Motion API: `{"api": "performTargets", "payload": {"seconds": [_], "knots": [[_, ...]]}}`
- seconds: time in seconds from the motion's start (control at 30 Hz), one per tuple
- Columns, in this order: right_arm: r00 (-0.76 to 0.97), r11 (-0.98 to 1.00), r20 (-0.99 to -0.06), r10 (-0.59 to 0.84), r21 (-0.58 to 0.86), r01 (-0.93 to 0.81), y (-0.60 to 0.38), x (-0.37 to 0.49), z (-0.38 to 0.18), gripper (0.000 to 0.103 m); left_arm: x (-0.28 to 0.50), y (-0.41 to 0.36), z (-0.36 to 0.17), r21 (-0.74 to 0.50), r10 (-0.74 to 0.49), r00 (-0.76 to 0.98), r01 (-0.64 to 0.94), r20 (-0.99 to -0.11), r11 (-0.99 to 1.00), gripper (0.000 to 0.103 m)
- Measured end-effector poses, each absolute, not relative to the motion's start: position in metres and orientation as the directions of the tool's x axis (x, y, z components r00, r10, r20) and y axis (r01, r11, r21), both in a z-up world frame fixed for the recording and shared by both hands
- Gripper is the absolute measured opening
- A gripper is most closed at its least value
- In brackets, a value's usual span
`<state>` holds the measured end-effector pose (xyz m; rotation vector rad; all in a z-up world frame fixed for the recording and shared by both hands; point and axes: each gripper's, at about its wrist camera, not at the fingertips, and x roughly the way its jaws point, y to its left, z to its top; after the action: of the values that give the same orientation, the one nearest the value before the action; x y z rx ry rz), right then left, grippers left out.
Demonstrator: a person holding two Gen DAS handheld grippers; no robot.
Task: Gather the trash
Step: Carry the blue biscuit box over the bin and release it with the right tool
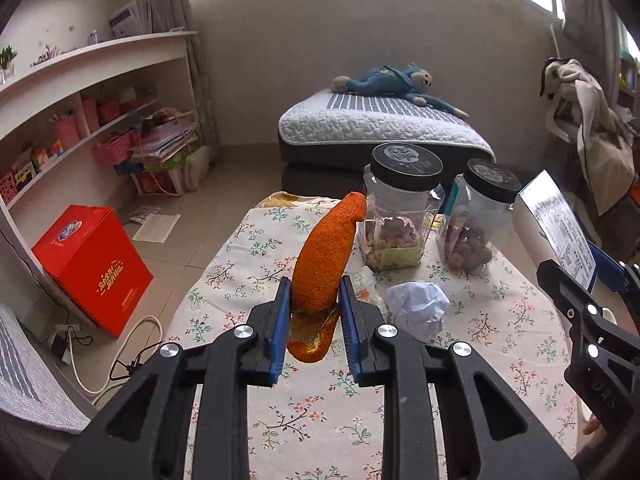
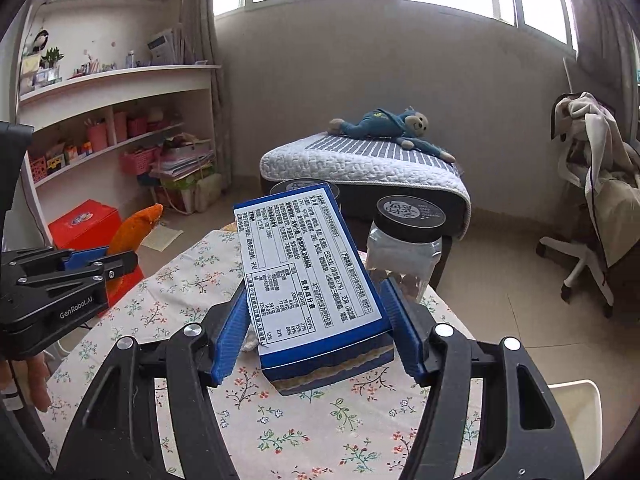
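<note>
Here the left claw [image 1: 314,312] pinches an upright orange peel [image 1: 324,256]; the right claw [image 2: 316,328] clamps a blue box [image 2: 312,276] pointing forward.

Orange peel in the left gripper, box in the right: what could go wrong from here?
1. The orange peel is pinched near its lower end by the left gripper; the long free end could swing or slip out.
2. The box in the right gripper hangs close to a jar and could knock it.

jars [image 1: 404,216] 2 | orange peel [image 1: 324,264] 1 | crumpled paper [image 1: 420,310] 1 | blue box [image 2: 316,280] 1
</note>
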<state>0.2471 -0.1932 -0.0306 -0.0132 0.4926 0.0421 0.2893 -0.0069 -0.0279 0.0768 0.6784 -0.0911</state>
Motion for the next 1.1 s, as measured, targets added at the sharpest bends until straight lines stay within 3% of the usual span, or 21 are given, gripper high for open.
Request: {"api": "performTargets", "payload": {"seconds": [0.5, 1.1], "knots": [[0.910, 0.998, -0.414, -0.042, 0.016, 0.053, -0.242, 0.221, -0.008, 0.061, 0.245, -0.082, 0.005, 0.018, -0.128, 0.855, 0.159, -0.502, 0.987, 0.025], [0.888, 0.971, -0.405, -0.217, 0.002, 0.238, -0.335, 0.186, -0.002, 0.061, 0.230, -0.166, -0.002, 0.012, -0.236, 0.833, 0.279, -0.501, 0.960, 0.025]]}}
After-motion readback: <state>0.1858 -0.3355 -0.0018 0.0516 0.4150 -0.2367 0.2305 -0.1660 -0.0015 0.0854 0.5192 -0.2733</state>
